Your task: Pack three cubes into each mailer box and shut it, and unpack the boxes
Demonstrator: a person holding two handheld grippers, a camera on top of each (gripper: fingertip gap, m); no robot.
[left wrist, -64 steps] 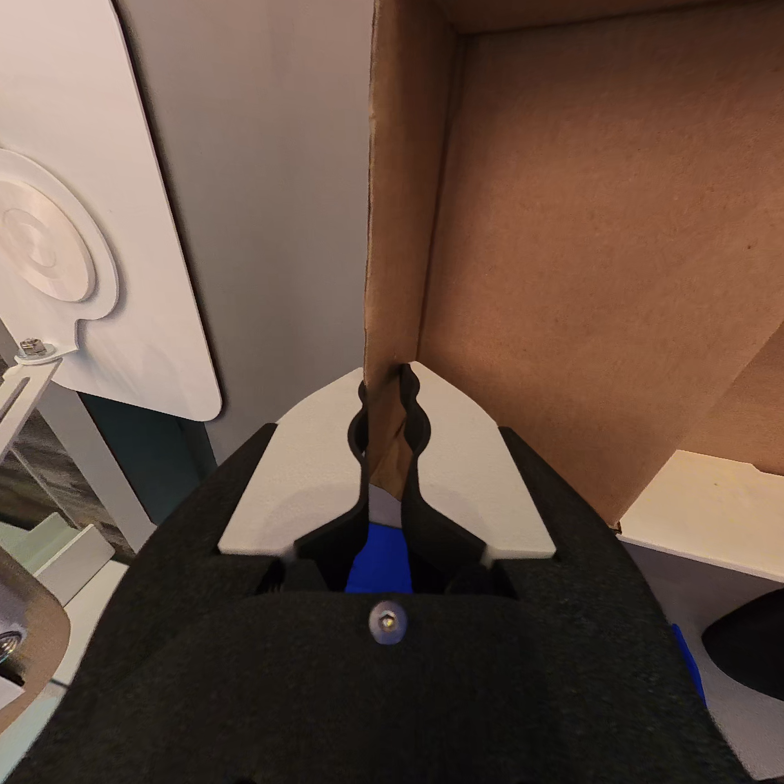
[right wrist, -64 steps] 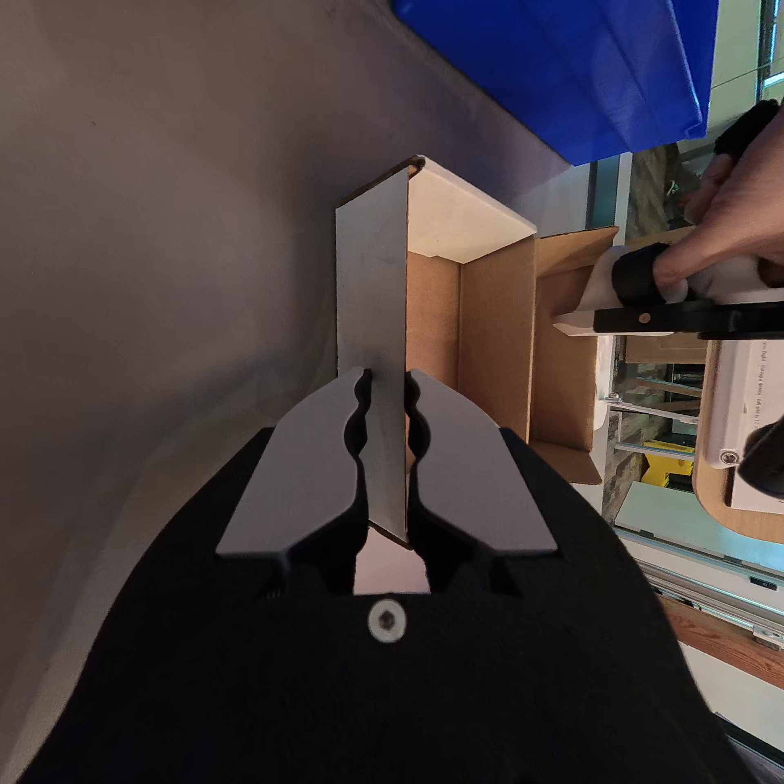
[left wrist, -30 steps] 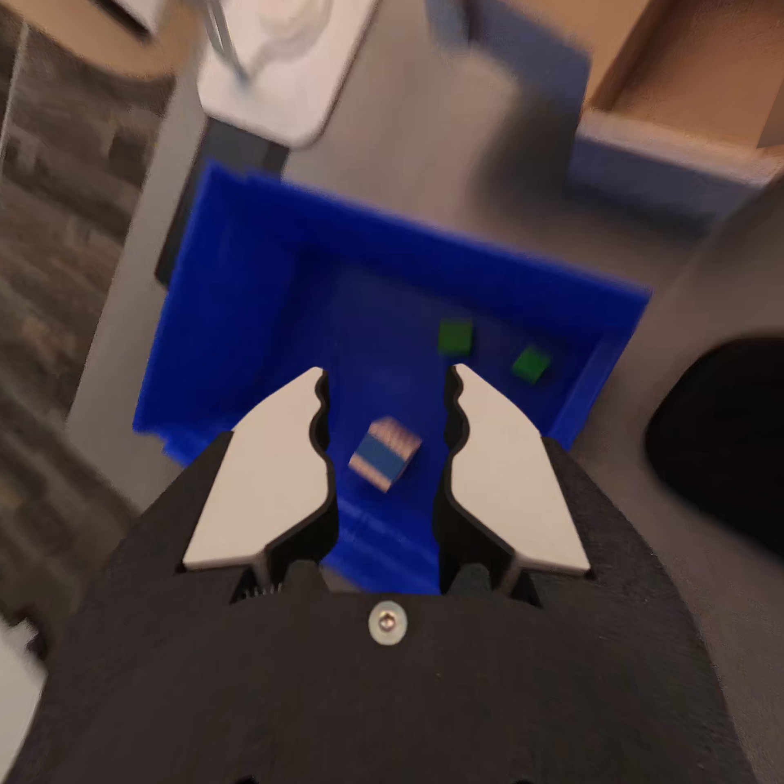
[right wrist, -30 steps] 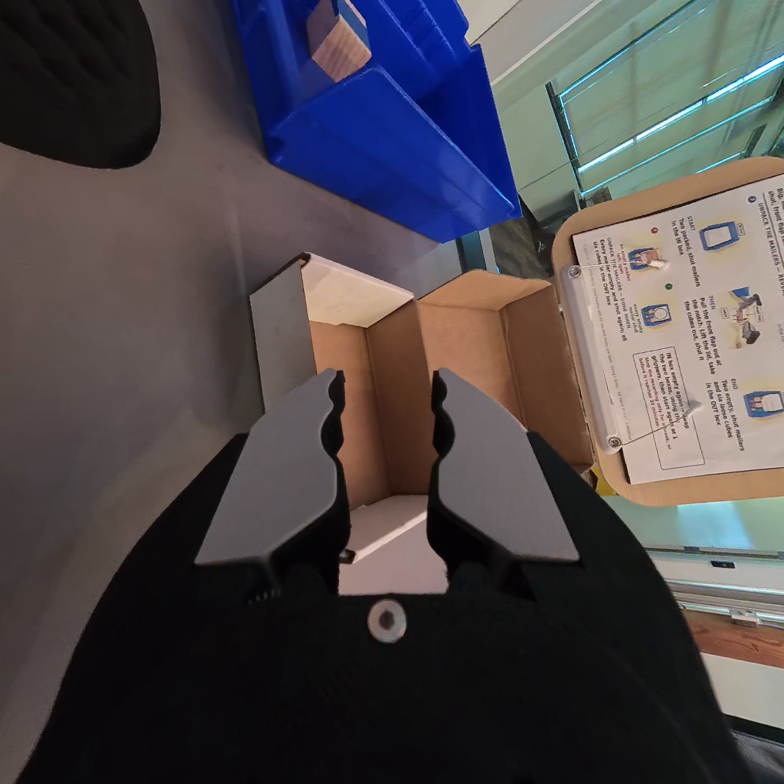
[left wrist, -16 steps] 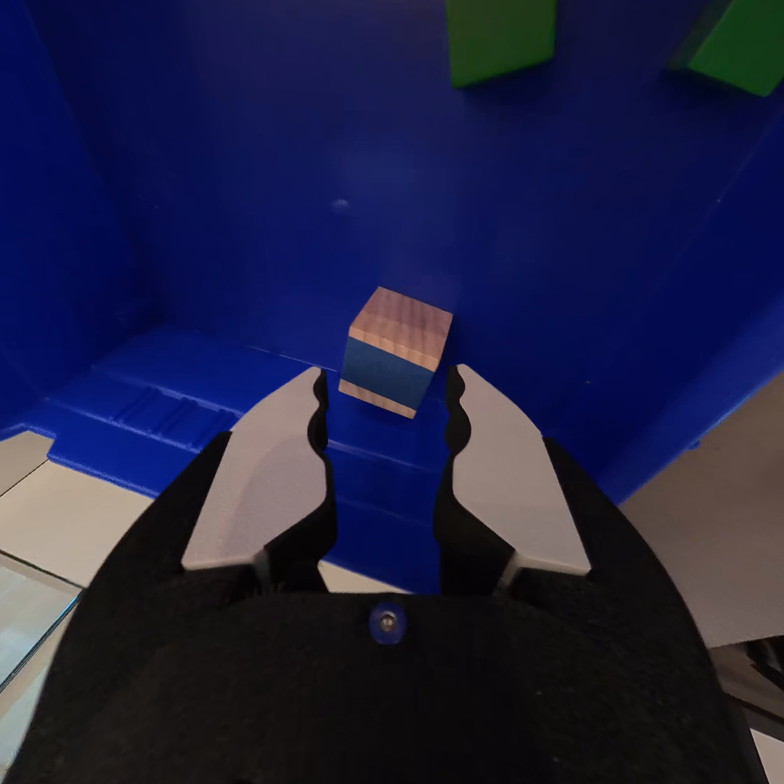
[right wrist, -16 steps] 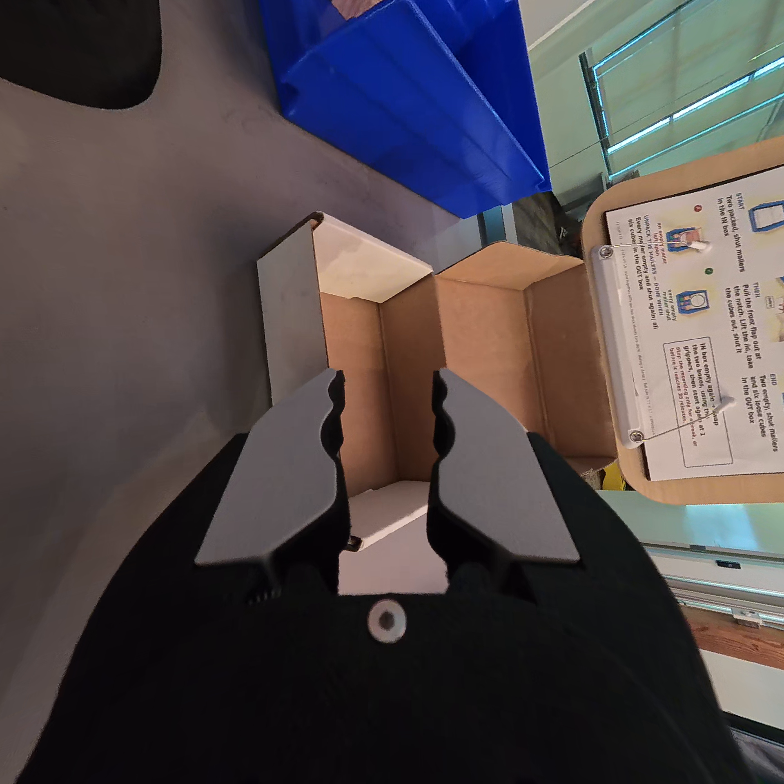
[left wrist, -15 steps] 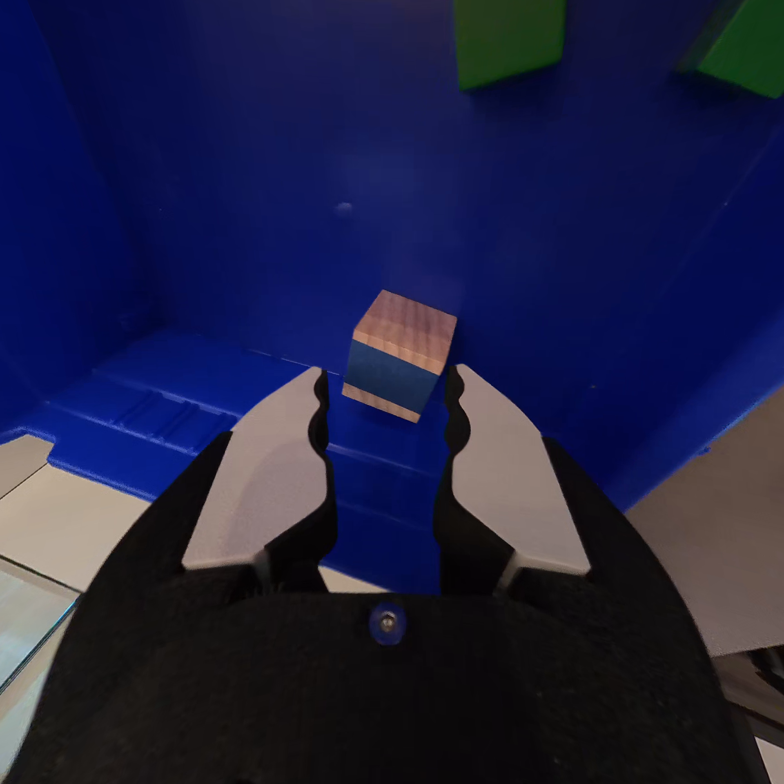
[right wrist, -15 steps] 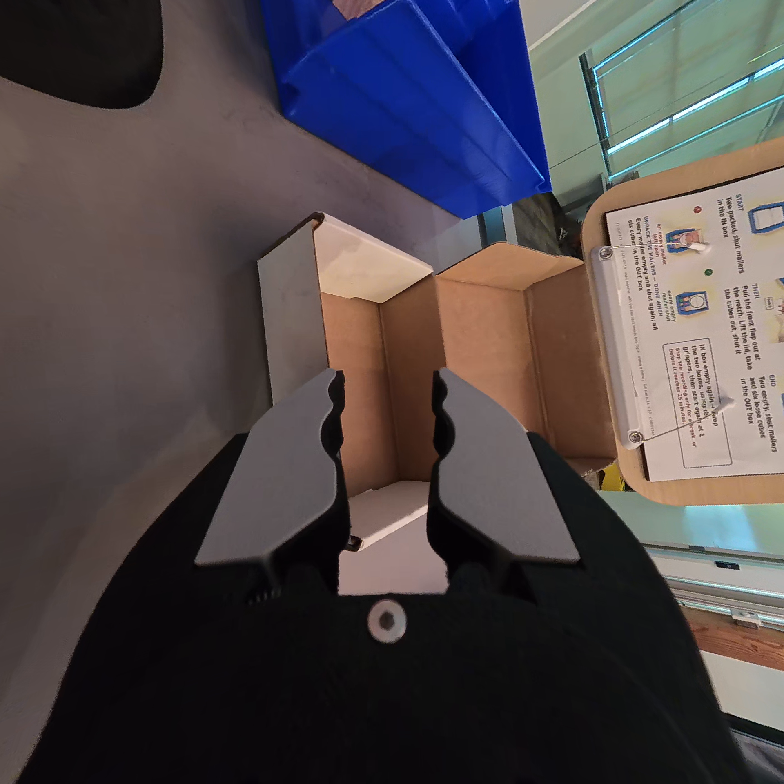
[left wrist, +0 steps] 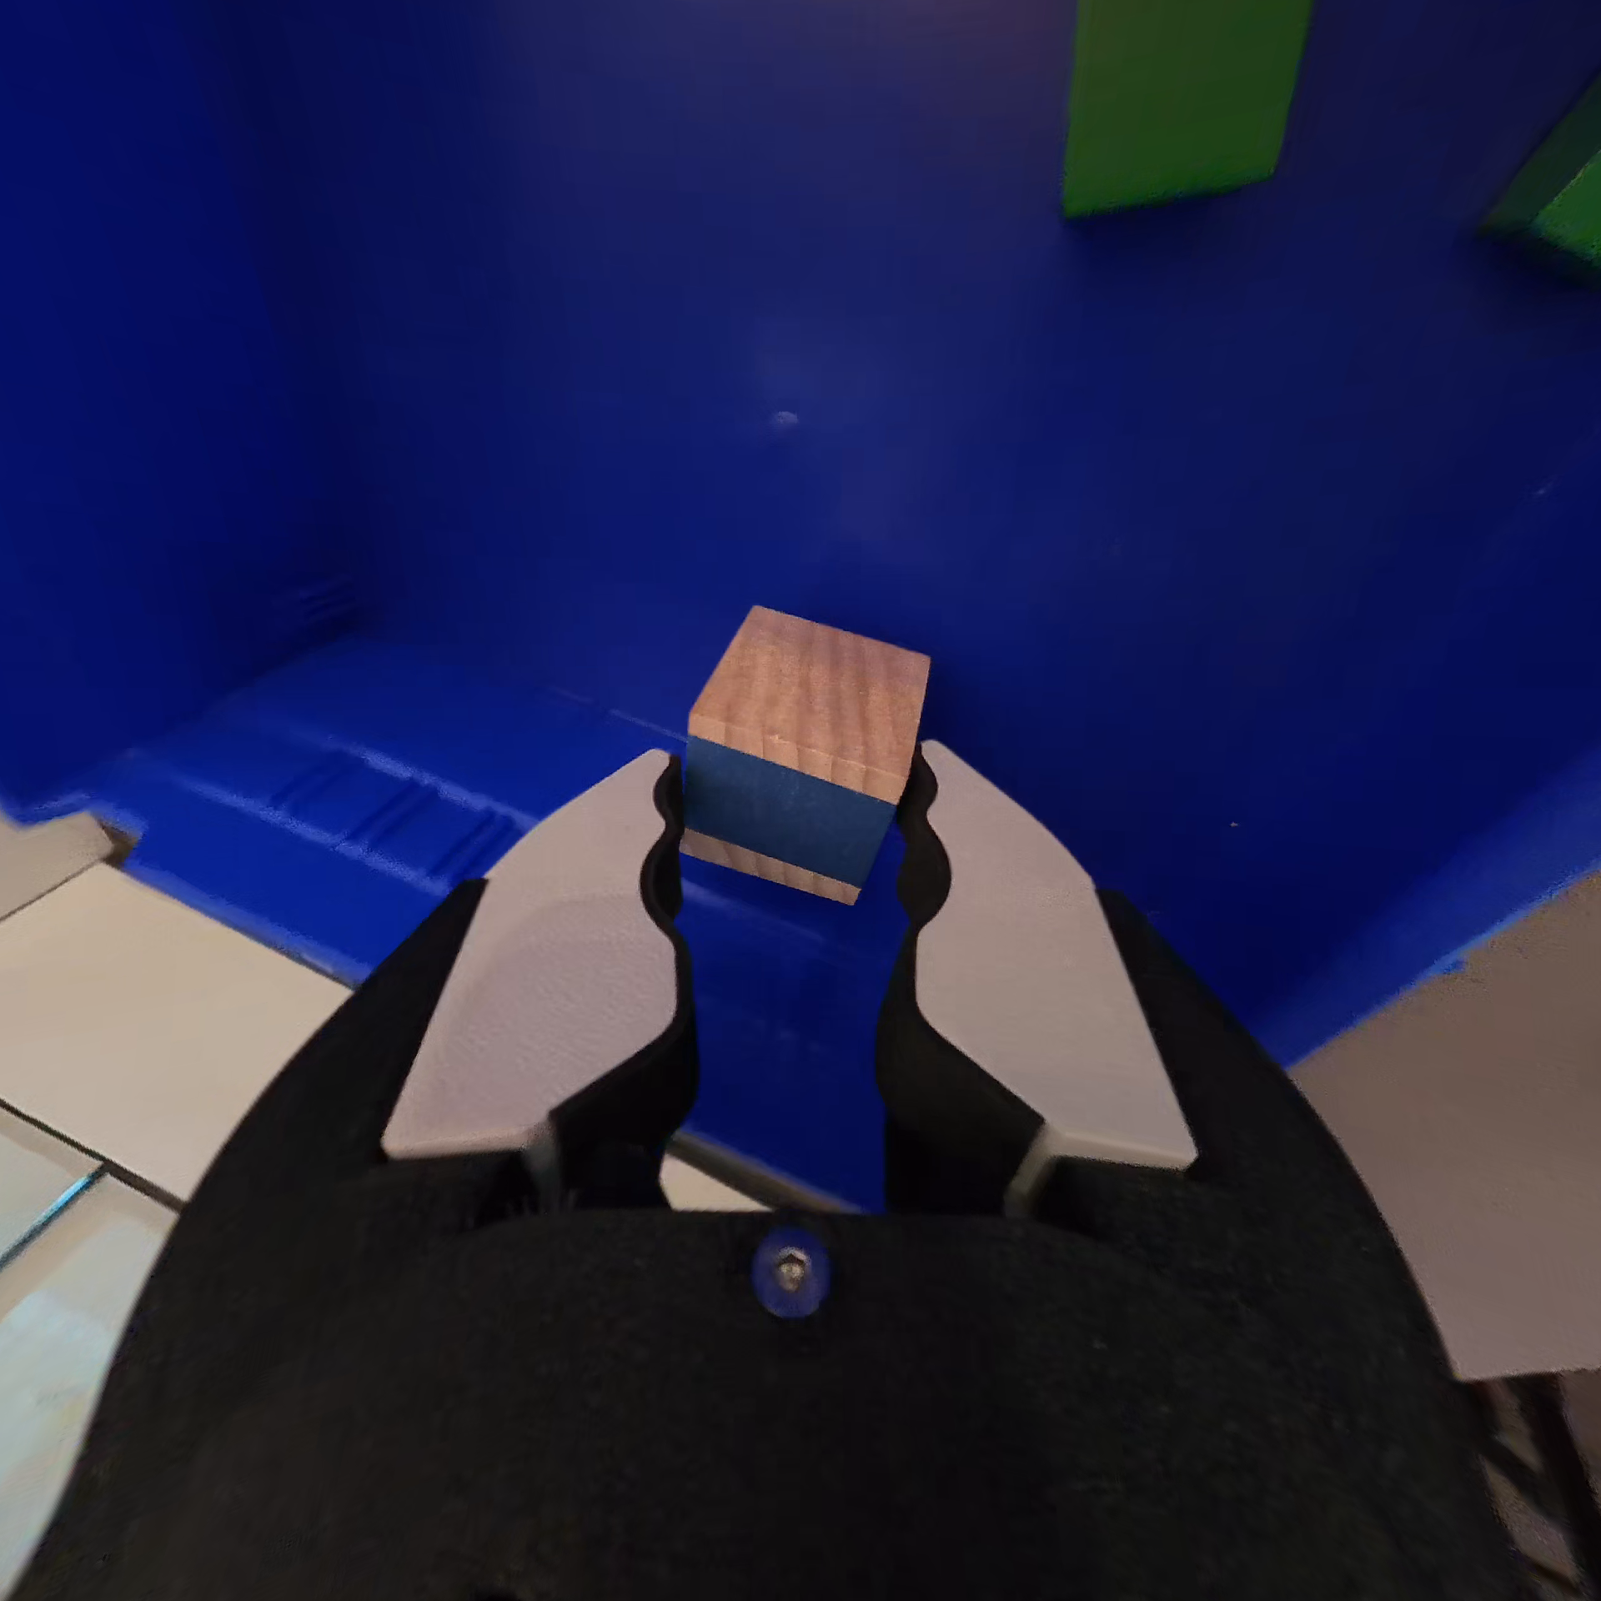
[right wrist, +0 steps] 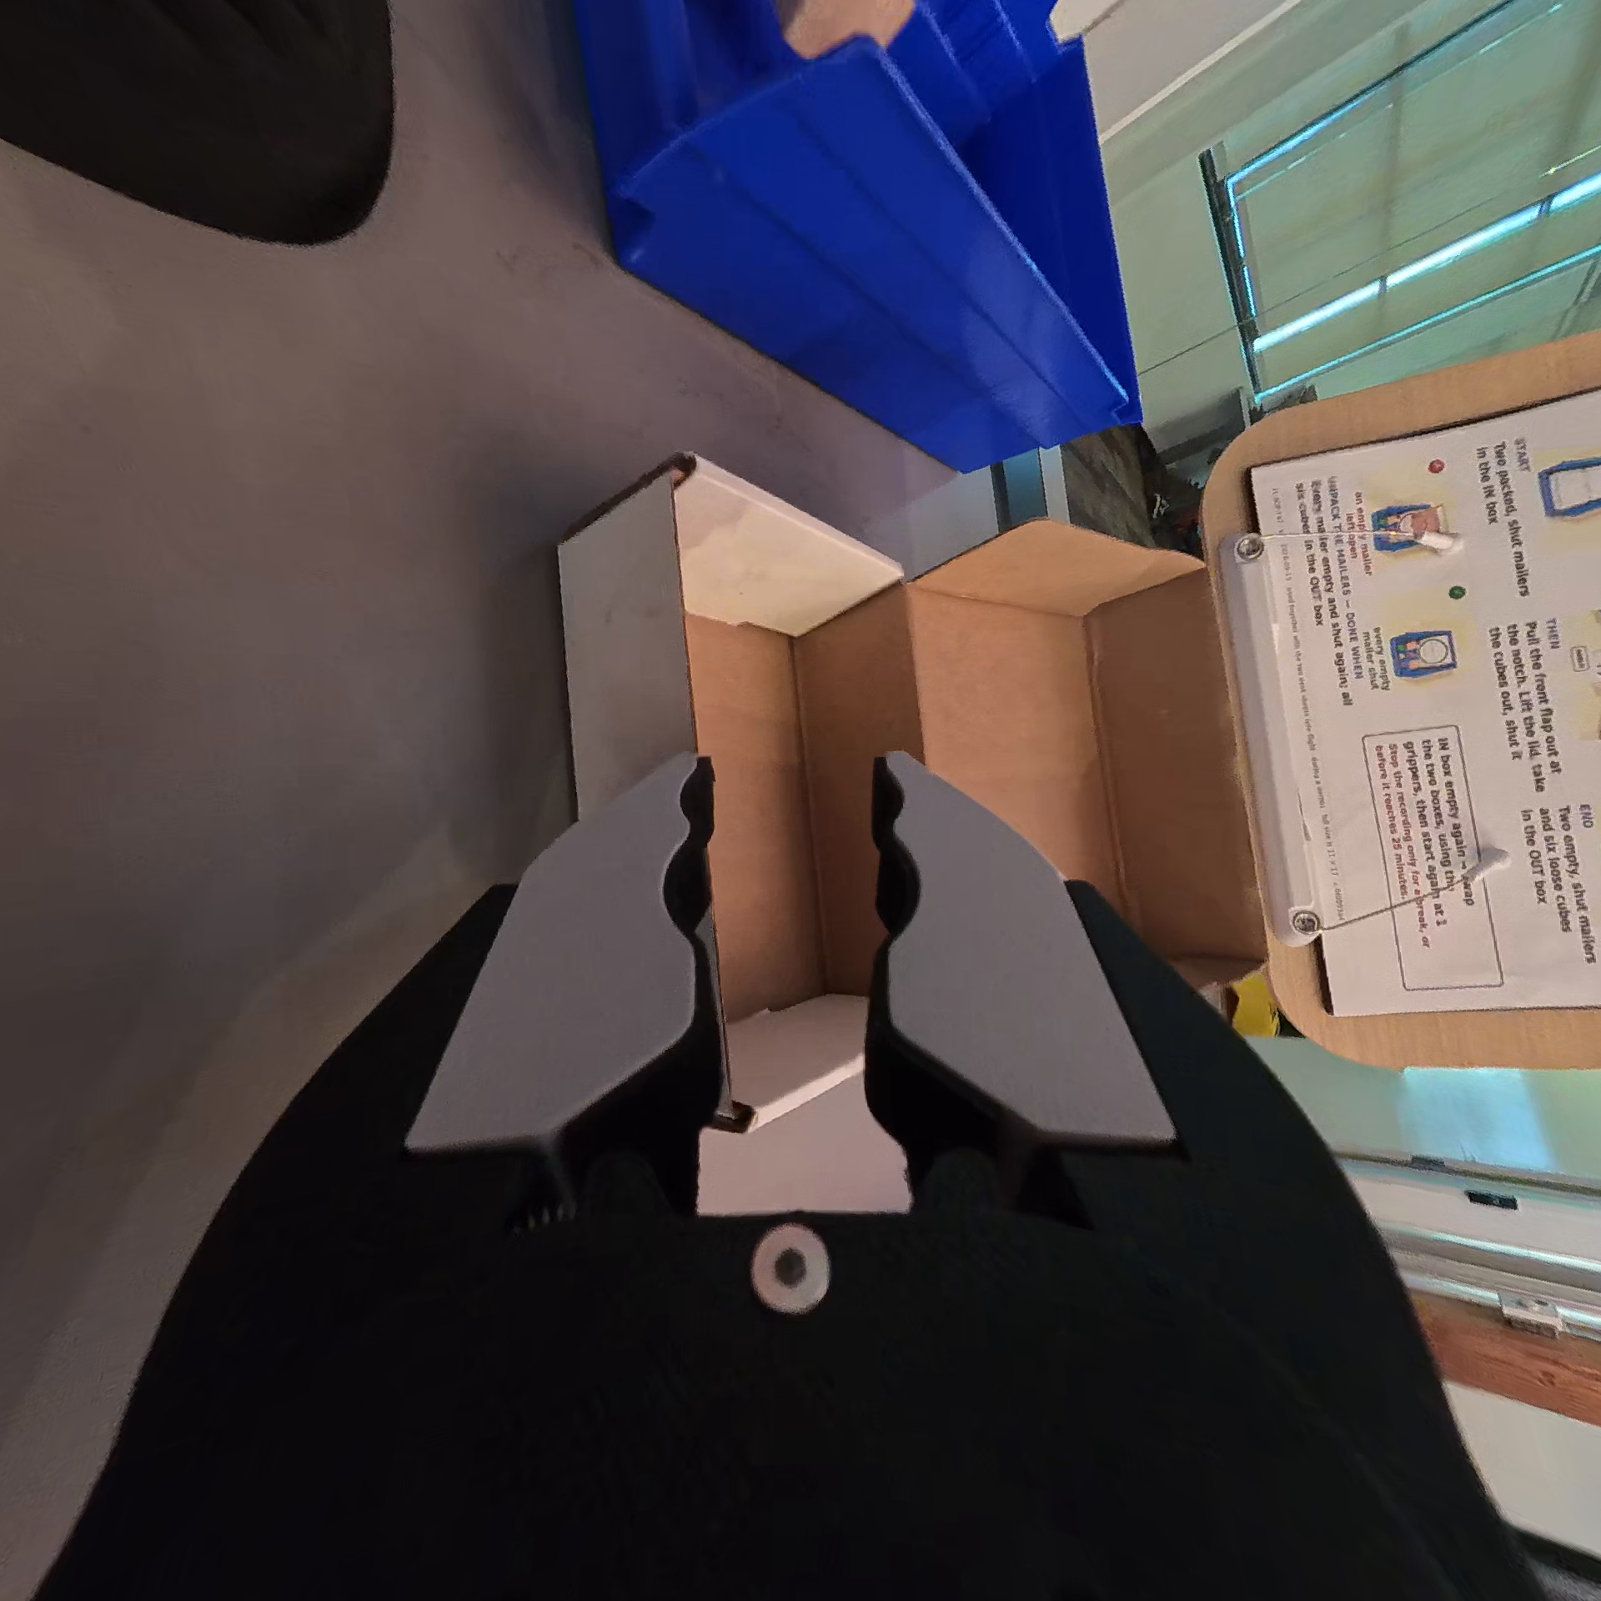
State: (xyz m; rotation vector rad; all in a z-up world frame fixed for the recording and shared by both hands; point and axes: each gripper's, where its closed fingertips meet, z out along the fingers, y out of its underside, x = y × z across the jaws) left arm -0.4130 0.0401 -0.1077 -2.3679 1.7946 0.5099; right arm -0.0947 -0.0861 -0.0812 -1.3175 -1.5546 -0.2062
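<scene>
A: Item one, left hand-held gripper (left wrist: 793,810)?
B: Inside the blue bin (left wrist: 520,346). Its fingertips (left wrist: 606,832) sit at either side of a cube (left wrist: 801,754) with a bare wood top and a blue face. Whether they clamp it or only touch it, I cannot tell.

A: Other cubes?
B: Two green cubes (left wrist: 1182,95), farther back on the bin floor, well apart from the first.

A: Item two, right hand-held gripper (right wrist: 790,853)?
B: Jaws apart, holding nothing. The mailer box's (right wrist: 749,806) grey front wall stands between them, close to the left finger (right wrist: 598,944).

A: The box itself?
B: On the grey counter (right wrist: 260,606), lid up, brown inside, no cubes visible in it. The bin is beyond it; an instruction sheet (right wrist: 1421,719) on a wooden board sits to the right.
</scene>
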